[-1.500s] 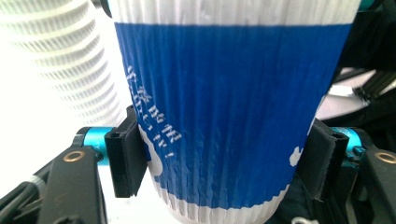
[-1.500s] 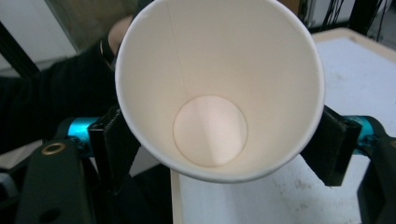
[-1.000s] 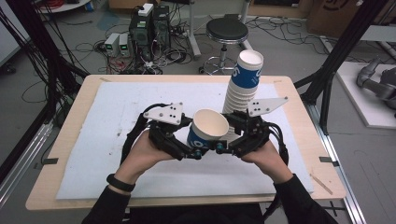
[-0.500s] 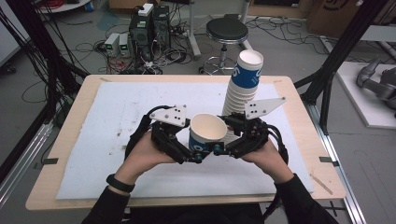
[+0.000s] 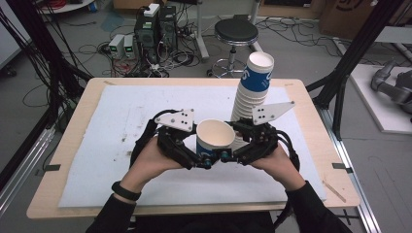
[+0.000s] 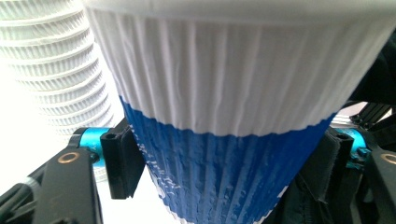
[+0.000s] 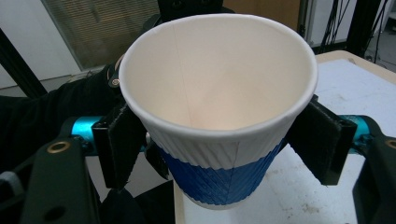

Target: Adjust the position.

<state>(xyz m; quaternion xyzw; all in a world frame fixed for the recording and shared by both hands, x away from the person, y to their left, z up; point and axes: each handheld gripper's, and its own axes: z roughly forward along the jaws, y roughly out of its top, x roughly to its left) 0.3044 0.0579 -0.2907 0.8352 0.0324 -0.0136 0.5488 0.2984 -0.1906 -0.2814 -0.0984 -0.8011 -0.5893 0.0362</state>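
A paper cup [image 5: 216, 138], white above and blue below, stands upright and open-topped between both hands over the middle of the table. My left gripper [image 5: 206, 162] comes in from the left; its jaws have just been closing, and in the left gripper view its pads [image 6: 122, 161] press the cup's [image 6: 224, 140] blue lower wall. My right gripper [image 5: 227, 158] comes in from the right. Its jaws have also closed within the last second, and its pads [image 7: 122, 140] clamp the cup [image 7: 219, 116] just under the rim. A tall stack of matching cups [image 5: 252, 87] stands behind, leaning slightly.
A white mat [image 5: 121, 121] covers most of the wooden table [image 5: 48, 194]. The cup stack [image 6: 51, 70] stands close behind the held cup. Beyond the far edge are a black stool [image 5: 236, 31], boxes of electronics [image 5: 155, 24] and cables; black frame posts [image 5: 354, 63] flank the table.
The cup stays between the two hands, almost unmoved. Both grippers have settled in tighter against its sides, and the hands kept their place.
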